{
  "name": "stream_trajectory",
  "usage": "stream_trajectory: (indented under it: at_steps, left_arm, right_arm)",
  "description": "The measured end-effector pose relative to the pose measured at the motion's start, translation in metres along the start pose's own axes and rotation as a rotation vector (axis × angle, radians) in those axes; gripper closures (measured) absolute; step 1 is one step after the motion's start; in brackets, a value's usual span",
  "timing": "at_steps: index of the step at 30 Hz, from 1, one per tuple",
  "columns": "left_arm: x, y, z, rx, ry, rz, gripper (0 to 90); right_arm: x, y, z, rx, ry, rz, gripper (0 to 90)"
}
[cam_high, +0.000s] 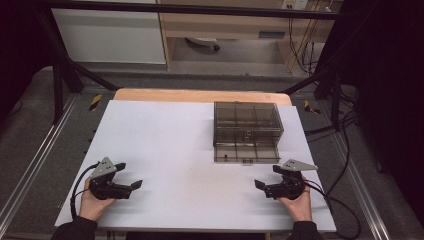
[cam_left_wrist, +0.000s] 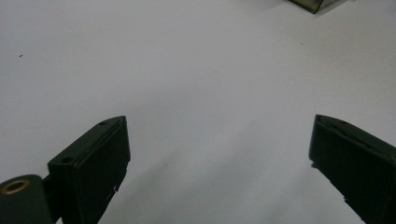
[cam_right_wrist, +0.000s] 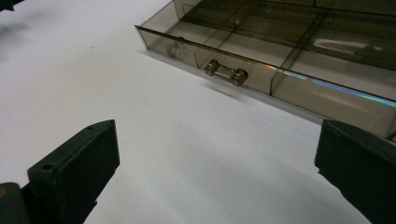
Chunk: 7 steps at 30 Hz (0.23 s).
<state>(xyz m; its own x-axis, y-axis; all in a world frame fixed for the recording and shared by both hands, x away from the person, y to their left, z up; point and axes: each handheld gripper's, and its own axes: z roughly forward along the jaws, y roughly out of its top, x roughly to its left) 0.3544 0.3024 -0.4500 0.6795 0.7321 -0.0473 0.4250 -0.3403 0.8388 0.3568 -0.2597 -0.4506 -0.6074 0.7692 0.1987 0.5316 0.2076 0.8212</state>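
White table (cam_high: 170, 145) carries a smoky drawer box (cam_high: 247, 131) (lower drawer pulled out); left gripper (cam_high: 129, 176) and right gripper (cam_high: 266, 176) rest wide open, empty.

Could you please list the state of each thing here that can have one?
Drawer: pulled out of the box, compartments look empty.
Box: upright on the table, lower drawer out.
Left gripper: open, holding nothing, low over the table.
Right gripper: open, holding nothing, short of the drawer.

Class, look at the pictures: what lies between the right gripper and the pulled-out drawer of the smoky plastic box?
Nothing: bare white table separates the right gripper from the drawer, as the right gripper view shows.
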Motion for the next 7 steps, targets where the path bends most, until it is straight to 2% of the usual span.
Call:
stream_trajectory:
  at_steps: [7]
  left_arm:
    - [-0.0008,-0.0001,0.0005,0.001,-0.002,0.001,5.1]
  right_arm:
    - [-0.0016,-0.0015,-0.0041,-0.01,0.002,-0.003,0.7]
